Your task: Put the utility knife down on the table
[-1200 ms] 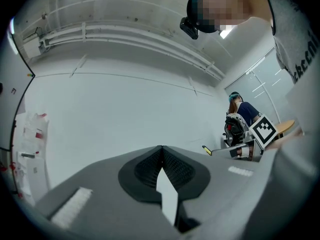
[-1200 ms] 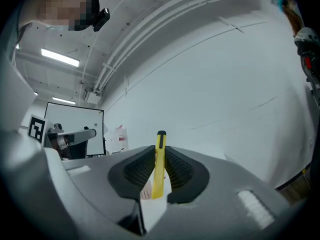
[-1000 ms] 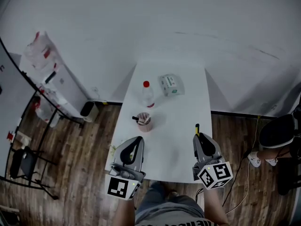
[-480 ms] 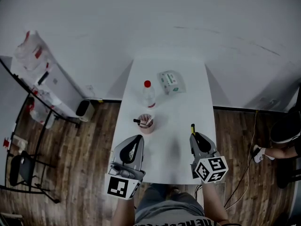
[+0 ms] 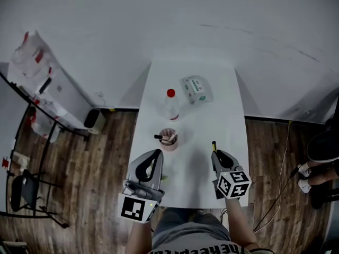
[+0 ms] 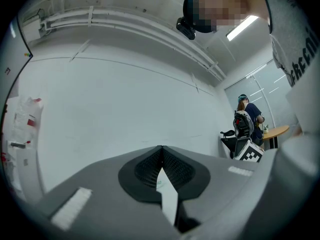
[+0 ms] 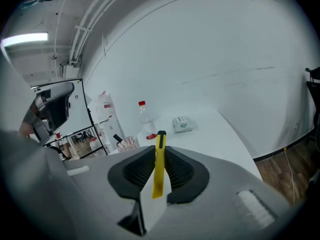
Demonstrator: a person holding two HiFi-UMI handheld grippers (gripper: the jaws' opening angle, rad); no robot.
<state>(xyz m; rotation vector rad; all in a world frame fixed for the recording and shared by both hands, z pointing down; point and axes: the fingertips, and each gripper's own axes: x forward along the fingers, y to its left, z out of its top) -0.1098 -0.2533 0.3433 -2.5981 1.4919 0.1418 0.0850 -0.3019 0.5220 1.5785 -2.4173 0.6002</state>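
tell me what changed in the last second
The right gripper, jaws shut on the knife, has shifted to its left, from the table's right edge to further in over the top. The knife is not let go yet. The left gripper stays shut and empty at the near left edge. Cup, bottle and pack have not moved.

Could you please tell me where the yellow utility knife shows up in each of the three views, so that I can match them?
Head view: lower right of centre; the utility knife pokes forward from the right hand-held gripper.
Right gripper view: centre, clamped upright between the jaws.
Left gripper view: not in it.
Shared landmark: the red-capped bottle, up and left of the knife in the head and right gripper views.
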